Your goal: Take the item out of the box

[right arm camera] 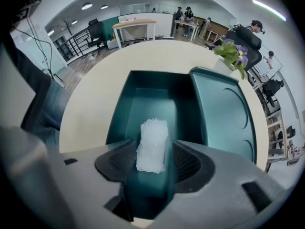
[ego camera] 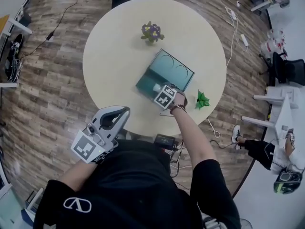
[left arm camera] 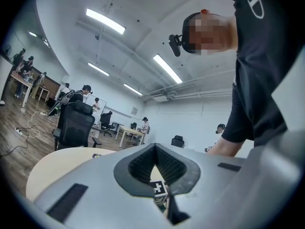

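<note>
An open teal box lies on the round cream table, its lid folded back to the right. Inside the box rests a white, frosted packet. My right gripper reaches into the box with a pad on either side of the packet; a thin gap shows at the right pad, so it stands open. In the head view the packet shows just beyond that gripper. My left gripper hangs off the table's near edge, shut and empty.
A small pot of purple flowers stands behind the box, and a little green plant sits at the table's right edge. A black device lies at the near edge. Office chairs, desks and cables surround the table.
</note>
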{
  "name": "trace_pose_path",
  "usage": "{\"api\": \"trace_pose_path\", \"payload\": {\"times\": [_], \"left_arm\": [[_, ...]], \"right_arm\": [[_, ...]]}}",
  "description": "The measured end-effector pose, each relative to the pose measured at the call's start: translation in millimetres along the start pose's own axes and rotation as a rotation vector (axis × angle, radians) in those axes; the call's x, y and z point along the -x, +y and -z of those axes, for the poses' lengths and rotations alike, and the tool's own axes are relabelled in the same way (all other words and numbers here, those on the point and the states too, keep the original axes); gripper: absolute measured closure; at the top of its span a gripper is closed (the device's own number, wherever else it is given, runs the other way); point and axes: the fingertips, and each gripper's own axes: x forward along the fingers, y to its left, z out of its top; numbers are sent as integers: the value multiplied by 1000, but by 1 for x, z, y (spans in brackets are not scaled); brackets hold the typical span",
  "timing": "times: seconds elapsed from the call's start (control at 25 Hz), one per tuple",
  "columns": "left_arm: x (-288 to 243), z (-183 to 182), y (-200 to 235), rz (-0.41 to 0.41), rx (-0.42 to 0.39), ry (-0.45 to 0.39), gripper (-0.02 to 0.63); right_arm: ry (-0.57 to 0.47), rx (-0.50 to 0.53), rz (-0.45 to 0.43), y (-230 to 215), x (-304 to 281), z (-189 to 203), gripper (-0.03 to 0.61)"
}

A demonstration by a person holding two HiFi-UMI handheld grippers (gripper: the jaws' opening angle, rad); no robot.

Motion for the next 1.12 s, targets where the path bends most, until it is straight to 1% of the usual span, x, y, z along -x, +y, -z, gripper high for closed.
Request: {"api": "trace_pose_path", "payload": {"times": [0.16,0.24,0.44,0.6,0.72,0.76,0.88,1.0,1.12], "left_arm": [[10,16,1,-2,25,51,609],[11,18,3,-6,30,58,609],[9,9,2,-19,11,27,609],[8,8,-2,-6,10,31,609],[-1,-8,-5,2,-11,-16,609],[-2,-8,-7,13,-11,-15,609],[-5,1,-14,56,3,27,609],[-17,-11,-19,84,-18,-2,609],[-28,-24,-25,112,-36,-27,609]], "right_arm": [[66,29,-21,6,-14,3,361],[75,24,-20,5,-18,3,393],[74,46,7,5,-17,3,396],[15,47,49,0,6,-6,398],[-69,40,112,-10,46,-21,399],[-107,30,138,-14,63,-26,399],[-235,2,222,-25,122,-42,399],[-379,-46,296,-33,190,-59,399],[-559,-121,357,-33,264,-72,399]]}}
